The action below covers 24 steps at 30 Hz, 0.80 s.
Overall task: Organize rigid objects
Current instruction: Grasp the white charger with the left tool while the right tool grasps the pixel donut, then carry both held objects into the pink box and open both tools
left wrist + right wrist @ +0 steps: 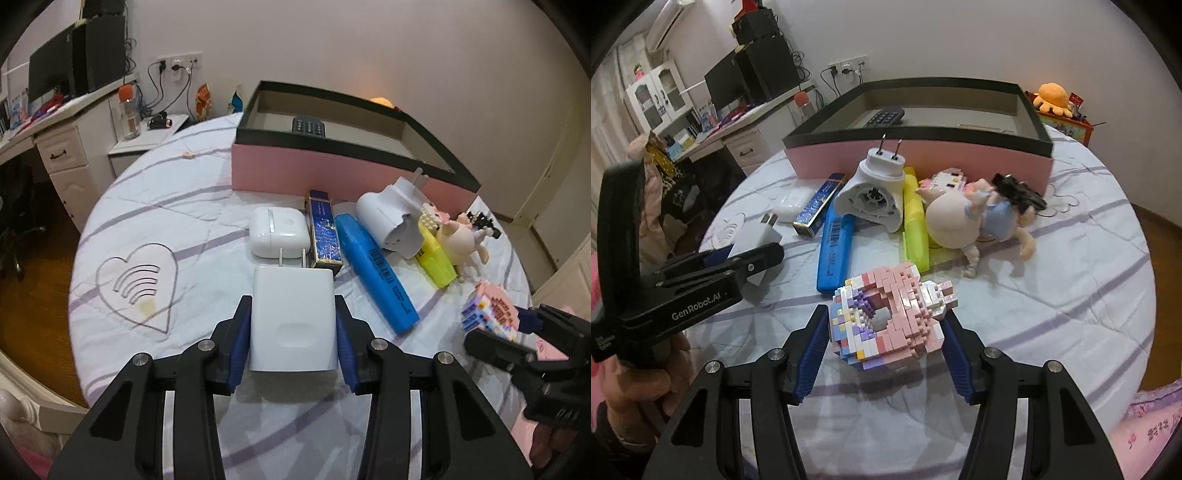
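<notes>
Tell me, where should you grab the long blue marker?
Probably across the middle of the blue marker, from above, fingers on its two long sides. It lies flat, and its far end is tucked by the white round plug.

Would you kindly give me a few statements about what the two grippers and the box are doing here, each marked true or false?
1. The left gripper grips a white charger. True.
2. The right gripper is closed on the blue highlighter. False: it brackets the pink brick model, and the highlighter lies on the bedsheet.
3. The pink box already holds a dark remote. True.
4. The yellow highlighter is inside the box. False: it lies outside, in front of it.
</notes>
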Each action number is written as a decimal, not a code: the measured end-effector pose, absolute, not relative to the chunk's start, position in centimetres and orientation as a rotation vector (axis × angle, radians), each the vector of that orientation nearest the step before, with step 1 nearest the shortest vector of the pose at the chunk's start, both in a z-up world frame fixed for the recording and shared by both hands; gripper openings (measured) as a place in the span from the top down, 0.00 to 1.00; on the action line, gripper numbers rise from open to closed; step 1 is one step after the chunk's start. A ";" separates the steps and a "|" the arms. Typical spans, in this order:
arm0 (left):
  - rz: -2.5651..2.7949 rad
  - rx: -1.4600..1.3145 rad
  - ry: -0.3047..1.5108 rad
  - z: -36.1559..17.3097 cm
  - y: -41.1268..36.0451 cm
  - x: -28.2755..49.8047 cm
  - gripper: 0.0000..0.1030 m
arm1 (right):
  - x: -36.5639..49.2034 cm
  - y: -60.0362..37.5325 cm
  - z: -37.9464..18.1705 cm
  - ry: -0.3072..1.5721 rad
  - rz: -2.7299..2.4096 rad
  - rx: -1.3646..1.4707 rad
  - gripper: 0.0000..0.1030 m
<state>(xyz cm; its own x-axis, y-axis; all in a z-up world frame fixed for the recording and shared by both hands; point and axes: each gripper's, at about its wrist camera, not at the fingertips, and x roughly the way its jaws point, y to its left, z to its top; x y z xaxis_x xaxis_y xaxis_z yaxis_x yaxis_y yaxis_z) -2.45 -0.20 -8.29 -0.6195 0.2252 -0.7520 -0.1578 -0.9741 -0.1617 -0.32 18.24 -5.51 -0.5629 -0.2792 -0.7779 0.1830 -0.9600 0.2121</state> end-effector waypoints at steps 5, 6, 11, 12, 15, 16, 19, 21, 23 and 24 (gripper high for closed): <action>2.671 -1.184 -0.096 -4.9 -0.4 -2.3 0.60 | -0.5 18.9 -2.8 -0.190 -2.573 1.254 0.43; 2.678 -1.165 -0.090 -4.1 -0.4 -2.5 0.60 | -0.7 19.0 -2.2 -0.190 -2.577 1.240 0.43; 2.705 -1.074 -0.059 0.1 0.3 -5.6 0.60 | -3.9 19.4 2.4 -0.129 -2.643 1.147 0.43; 2.709 -1.061 -0.056 0.8 0.5 -6.4 0.60 | -4.6 19.4 3.0 -0.118 -2.656 1.137 0.43; 2.724 -1.022 -0.048 2.4 1.1 -9.2 0.60 | -7.9 19.8 4.7 -0.097 -2.695 1.116 0.43; 2.722 -1.019 -0.043 2.8 1.5 -10.7 0.60 | -9.1 19.9 5.0 -0.093 -2.703 1.116 0.43; 2.703 -1.033 -0.035 3.0 2.4 -14.1 0.60 | -13.1 20.5 5.1 -0.095 -2.712 1.154 0.43; 2.679 -1.069 -0.023 2.3 3.4 -17.0 0.60 | -15.8 20.9 4.3 -0.099 -2.702 1.200 0.42; 2.662 -1.105 -0.005 1.3 4.2 -19.4 0.60 | -18.7 21.2 2.7 -0.121 -2.681 1.268 0.42; 2.650 -1.125 -0.007 0.8 4.5 -20.4 0.60 | -19.5 21.4 2.1 -0.130 -2.675 1.291 0.42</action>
